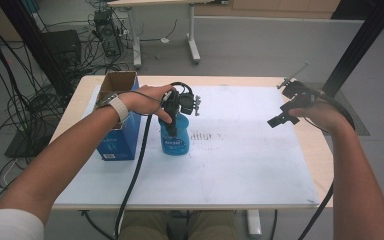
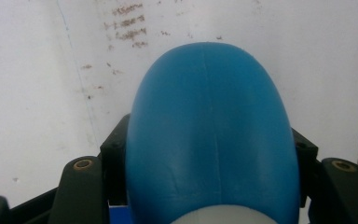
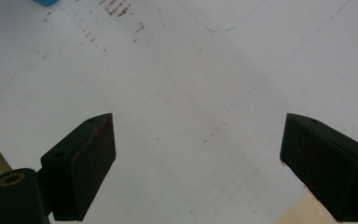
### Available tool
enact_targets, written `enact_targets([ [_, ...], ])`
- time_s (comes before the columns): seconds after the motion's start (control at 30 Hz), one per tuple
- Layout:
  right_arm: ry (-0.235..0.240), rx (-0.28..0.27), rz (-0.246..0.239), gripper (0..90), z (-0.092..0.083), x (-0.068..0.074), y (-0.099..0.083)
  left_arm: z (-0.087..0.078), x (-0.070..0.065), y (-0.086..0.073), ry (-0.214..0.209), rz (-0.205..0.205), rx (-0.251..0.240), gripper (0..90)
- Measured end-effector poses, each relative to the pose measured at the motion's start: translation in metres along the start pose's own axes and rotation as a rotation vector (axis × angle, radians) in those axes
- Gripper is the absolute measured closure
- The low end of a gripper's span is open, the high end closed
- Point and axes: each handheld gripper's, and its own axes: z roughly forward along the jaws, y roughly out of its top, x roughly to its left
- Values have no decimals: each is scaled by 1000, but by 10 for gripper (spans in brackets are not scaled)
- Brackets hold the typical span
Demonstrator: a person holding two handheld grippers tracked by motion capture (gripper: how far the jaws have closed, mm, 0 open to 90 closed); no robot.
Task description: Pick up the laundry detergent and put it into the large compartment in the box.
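A blue plastic bottle (image 1: 176,141) with a label stands upright on the white mat (image 1: 240,170), left of centre. My left gripper (image 1: 178,109) comes down on its top from above and is shut on it. In the left gripper view the bottle's rounded blue body (image 2: 209,130) sits between the two black jaws, whose pads (image 2: 115,149) press on its sides. My right gripper (image 1: 285,104) hovers over the mat's far right side, well apart from the bottle. It stands open with only bare mat between its pads (image 3: 91,161).
An open blue cardboard box (image 1: 117,135) stands just left of the bottle, under my left forearm. Brown smudges (image 1: 205,136) mark the mat right of the bottle. The wooden table edge (image 1: 316,150) runs along the right. Cables and a black post stand beyond the table.
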Motion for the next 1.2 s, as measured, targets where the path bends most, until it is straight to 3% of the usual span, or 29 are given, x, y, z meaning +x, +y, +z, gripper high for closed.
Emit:
enact_targets([
  [1.2,-8,-2,2,109,-4,0,-3,0,0,1,-1,-5,7,379],
])
